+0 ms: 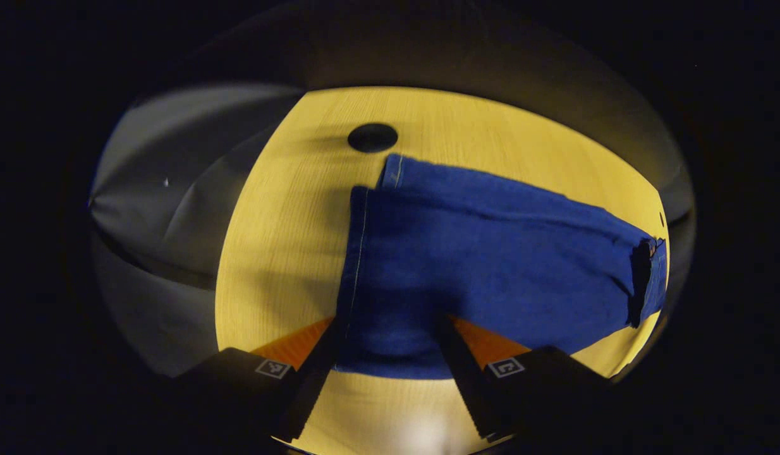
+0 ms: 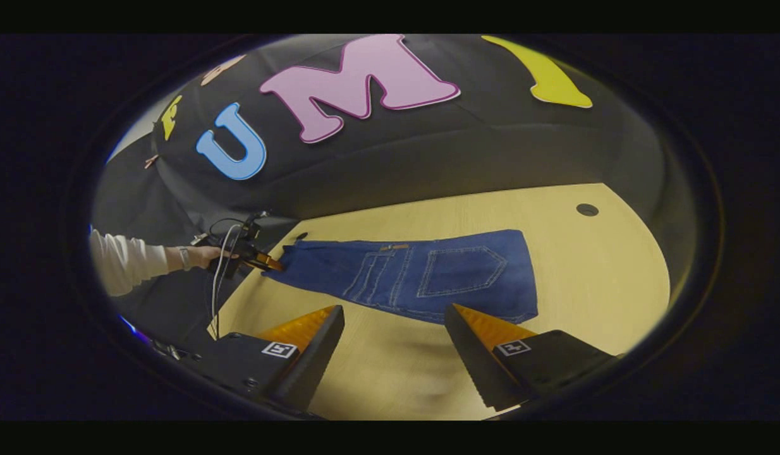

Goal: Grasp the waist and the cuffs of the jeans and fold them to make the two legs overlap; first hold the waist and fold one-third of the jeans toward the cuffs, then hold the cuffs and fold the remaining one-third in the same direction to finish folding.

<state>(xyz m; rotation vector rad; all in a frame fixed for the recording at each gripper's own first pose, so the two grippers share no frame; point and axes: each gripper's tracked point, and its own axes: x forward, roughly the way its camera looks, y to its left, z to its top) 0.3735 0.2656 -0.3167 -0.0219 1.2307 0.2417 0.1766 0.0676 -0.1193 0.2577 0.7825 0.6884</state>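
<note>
Left gripper view: jeans (image 1: 491,265) lie flat on the yellow wooden bench (image 1: 282,253), legs stacked one over the other. The stitched cuff edges face the camera's left; the upper leg's cuff sits slightly offset from the lower one. The left hand-held gripper (image 1: 390,354) has its two fingers spread wide, one at each side of the near cuff corner. The denim lies between and partly over them; neither finger is seen pressing on it, so the jaws stand open. A dark round hole (image 1: 372,137) in the bench lies just beyond the far cuff.

Right gripper view: the jeans (image 2: 421,275) stretch across the bench (image 2: 605,284), with a back pocket and the waist end toward the right. The right hand-held gripper (image 2: 393,344) hovers just in front of the near edge of the denim, fingers wide apart, gripping nothing and apart from the cloth. At the far left end, the left hand-held gripper (image 2: 263,260) meets the cuff end, held by a hand (image 2: 203,256) in a white sleeve (image 2: 121,262). The hole (image 2: 586,209) shows at the far right.
</note>
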